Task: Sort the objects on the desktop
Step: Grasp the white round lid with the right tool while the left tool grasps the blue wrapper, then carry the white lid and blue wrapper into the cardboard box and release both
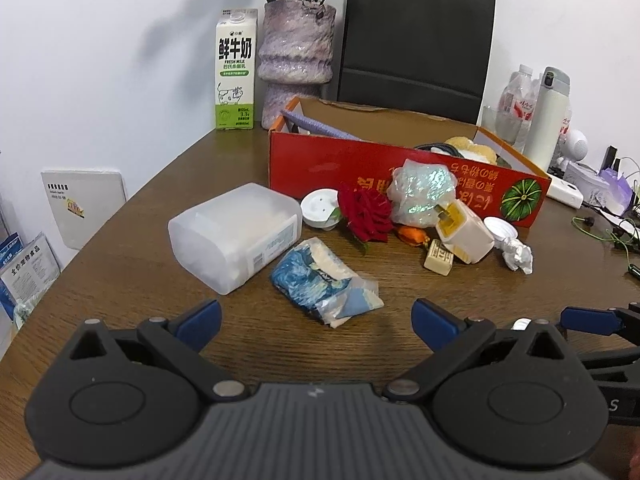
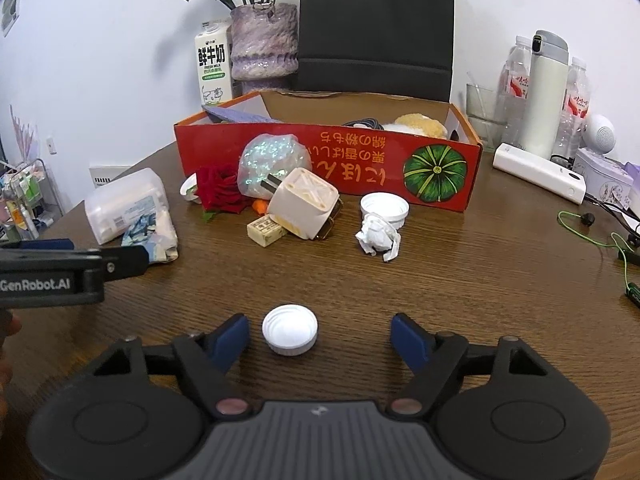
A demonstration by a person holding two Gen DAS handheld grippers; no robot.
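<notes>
A white bottle cap [image 2: 290, 330] lies on the wooden table between the blue pads of my right gripper [image 2: 319, 338], which stands open with clear gaps on both sides. My left gripper [image 1: 316, 320] is open just short of a blue patterned packet [image 1: 324, 280]. Behind it lie a frosted plastic box [image 1: 236, 236], a red rose [image 1: 366, 210], an iridescent wrapped bundle [image 1: 422, 192], a white plug adapter [image 1: 464, 232], a small beige block [image 1: 439, 262] and a crumpled paper ball [image 2: 378, 238]. A red cardboard box [image 2: 328, 160] stands open behind them.
A milk carton [image 1: 236, 70], a purple vase [image 1: 296, 52] and a black paper bag [image 1: 416, 40] stand by the wall. Bottles, a white flask [image 2: 546, 92], a power bank [image 2: 540, 178] and cables [image 2: 588, 228] crowd the right side. A second white lid [image 2: 384, 206] sits near the paper ball.
</notes>
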